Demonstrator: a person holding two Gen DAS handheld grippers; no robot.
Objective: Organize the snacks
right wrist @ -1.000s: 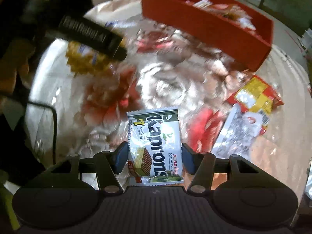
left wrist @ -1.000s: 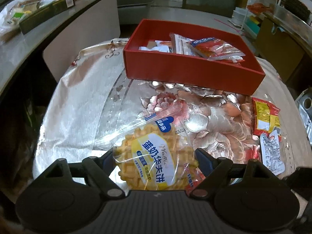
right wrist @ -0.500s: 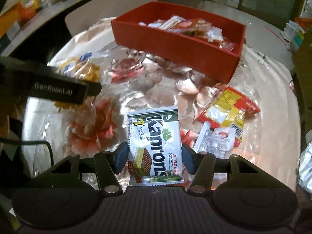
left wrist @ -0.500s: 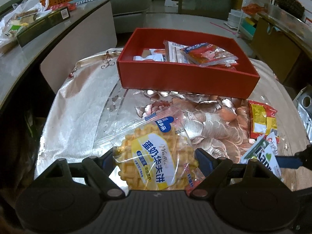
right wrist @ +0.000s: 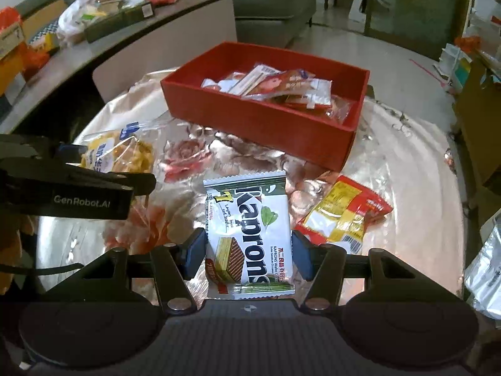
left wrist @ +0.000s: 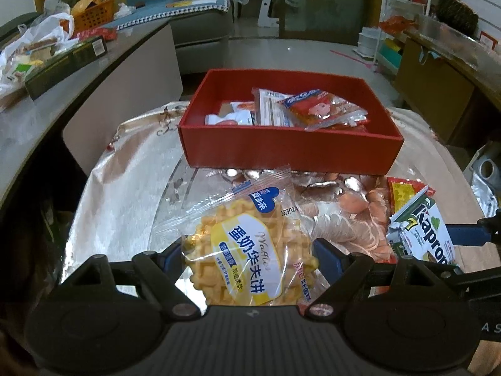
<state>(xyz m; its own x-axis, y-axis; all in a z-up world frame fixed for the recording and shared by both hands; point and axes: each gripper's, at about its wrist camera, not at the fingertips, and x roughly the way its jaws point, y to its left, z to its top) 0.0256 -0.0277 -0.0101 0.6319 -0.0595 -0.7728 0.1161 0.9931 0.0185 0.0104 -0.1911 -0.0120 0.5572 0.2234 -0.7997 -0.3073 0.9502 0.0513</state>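
Observation:
My left gripper (left wrist: 249,258) is shut on a clear waffle packet (left wrist: 250,250) with a yellow label, held above the table. My right gripper (right wrist: 249,252) is shut on a white and green Kaprons wafer packet (right wrist: 250,228), also lifted; the packet shows at the right of the left wrist view (left wrist: 422,232). A red box (left wrist: 291,152) with several snack packets (left wrist: 313,109) inside stands ahead on the table; it shows in the right wrist view too (right wrist: 260,119). The left gripper and waffle packet (right wrist: 119,153) appear at the left of the right wrist view.
A red and yellow packet (right wrist: 341,216) lies on the shiny flowered tablecloth (right wrist: 194,159) right of the wafer. A silver packet (right wrist: 485,266) lies at the far right edge. A grey counter (left wrist: 47,109) with bags and boxes curves along the left.
Both grippers have risen and drawn back with their packets, so the red box looks farther and its inside shows more. The right gripper with the wafer has come in beside the left.

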